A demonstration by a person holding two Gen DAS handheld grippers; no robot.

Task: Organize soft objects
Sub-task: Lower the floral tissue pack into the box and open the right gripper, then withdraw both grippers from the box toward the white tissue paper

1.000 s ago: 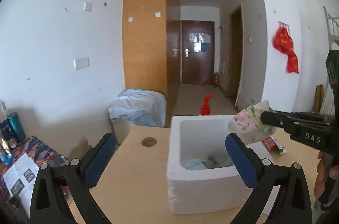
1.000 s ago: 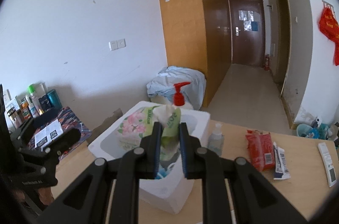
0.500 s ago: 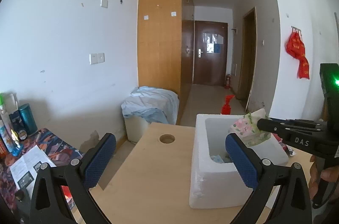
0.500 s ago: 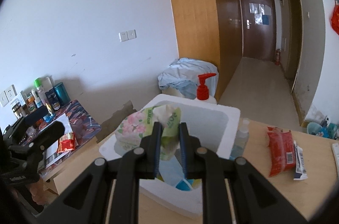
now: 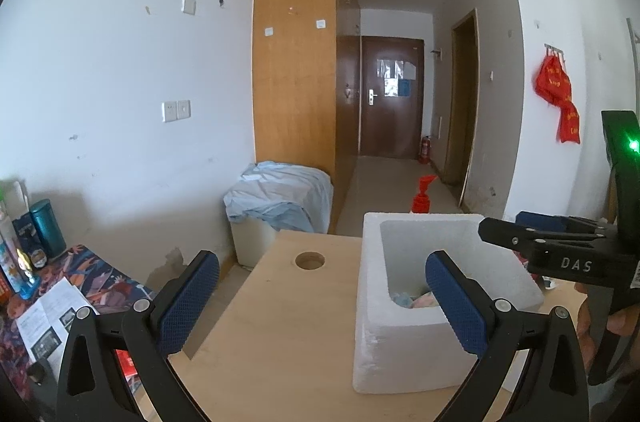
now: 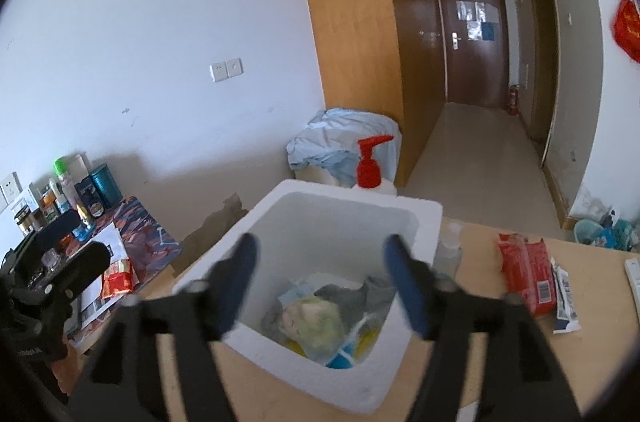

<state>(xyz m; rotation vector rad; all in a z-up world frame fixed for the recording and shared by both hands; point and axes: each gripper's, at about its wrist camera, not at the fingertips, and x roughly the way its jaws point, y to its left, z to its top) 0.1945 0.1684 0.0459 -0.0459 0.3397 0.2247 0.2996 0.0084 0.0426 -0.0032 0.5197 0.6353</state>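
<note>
A white foam box (image 6: pixel 416 218) stands on the wooden table (image 5: pixel 280 322). Above it hangs my right gripper (image 6: pixel 320 262), its jaws opening with nothing between them. The floral tissue pack (image 6: pixel 314 324) lies blurred inside the box on other soft items, grey cloth and blue pieces. In the left wrist view the same box (image 5: pixel 372 322) is at the right, with the right gripper (image 5: pixel 500 230) reaching over its far rim. My left gripper (image 5: pixel 320 296) is open and empty over the table, left of the box.
A red pump bottle (image 6: pixel 370 164) and a clear bottle (image 6: pixel 448 250) stand behind the box. A red packet (image 6: pixel 524 272) and a tube (image 6: pixel 564 292) lie on the table's right. A low side table (image 6: pixel 132 234) with bottles sits at the left. A round hole (image 5: pixel 309 260) is in the tabletop.
The right gripper opened and let go of the floral tissue pack, which dropped into the foam box. The left gripper stayed open.
</note>
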